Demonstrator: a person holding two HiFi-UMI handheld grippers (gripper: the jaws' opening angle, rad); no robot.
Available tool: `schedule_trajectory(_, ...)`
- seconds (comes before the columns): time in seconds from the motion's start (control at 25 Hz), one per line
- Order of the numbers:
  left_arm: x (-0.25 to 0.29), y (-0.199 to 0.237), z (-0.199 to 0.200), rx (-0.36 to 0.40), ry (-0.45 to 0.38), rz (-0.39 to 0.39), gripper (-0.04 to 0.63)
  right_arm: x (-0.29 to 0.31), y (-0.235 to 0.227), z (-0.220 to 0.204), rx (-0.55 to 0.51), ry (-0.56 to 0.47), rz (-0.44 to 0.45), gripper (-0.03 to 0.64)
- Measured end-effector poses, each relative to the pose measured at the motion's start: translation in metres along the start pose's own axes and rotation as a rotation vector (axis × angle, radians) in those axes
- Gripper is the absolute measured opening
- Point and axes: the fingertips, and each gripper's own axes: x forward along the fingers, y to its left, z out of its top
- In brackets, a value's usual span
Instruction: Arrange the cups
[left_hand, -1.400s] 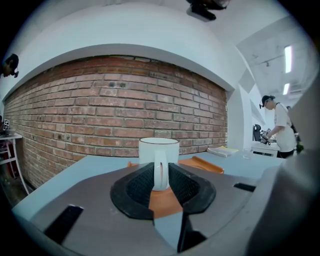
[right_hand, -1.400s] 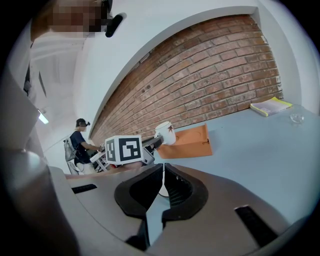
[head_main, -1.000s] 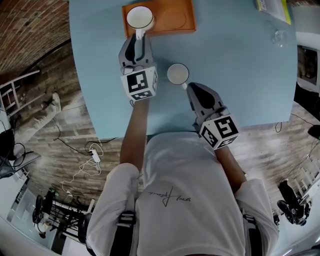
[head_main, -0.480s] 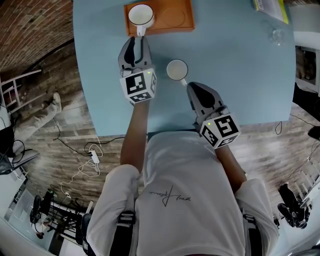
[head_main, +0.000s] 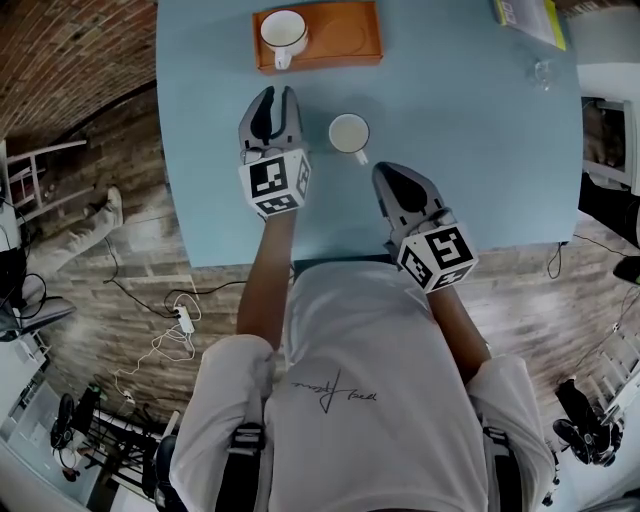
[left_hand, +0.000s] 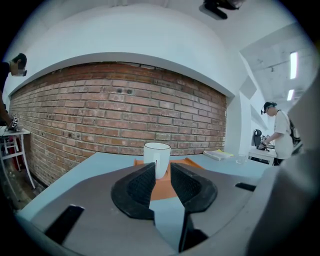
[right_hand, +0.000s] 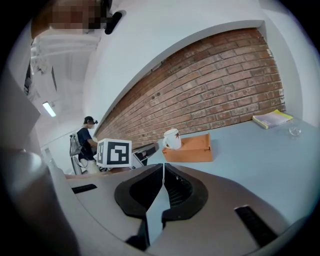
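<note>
Now my left gripper (left_hand: 162, 169) stands with its jaws partly apart and nothing between them, so it grips nothing. Straight ahead of it, beyond the tips and apart from them, the white cup (left_hand: 157, 158) stands upright on the orange tray (left_hand: 196, 163), at the tray's left end, with its handle turned toward me. My right gripper (right_hand: 163, 169) is clenched, its jaws pressed together, and I make out nothing caught in them. From the head view, the second cup (head_main: 349, 132) sits upright on the blue table (head_main: 480, 150), off the tray and nearer to me than it, between the two grippers. Its handle points toward the right gripper's tip, which lies just beside it; I cannot tell whether they touch. The left gripper's jaws lie just to the left of that cup, apart from it
</note>
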Motion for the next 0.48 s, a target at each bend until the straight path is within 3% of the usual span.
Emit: schedule_trajectory(0.48,-0.049,-0.027,0.005,0.013,-0.024,-0.026,0.04,-0.027,0.003,0.0,-0.034,-0.056,-0.002,0.021)
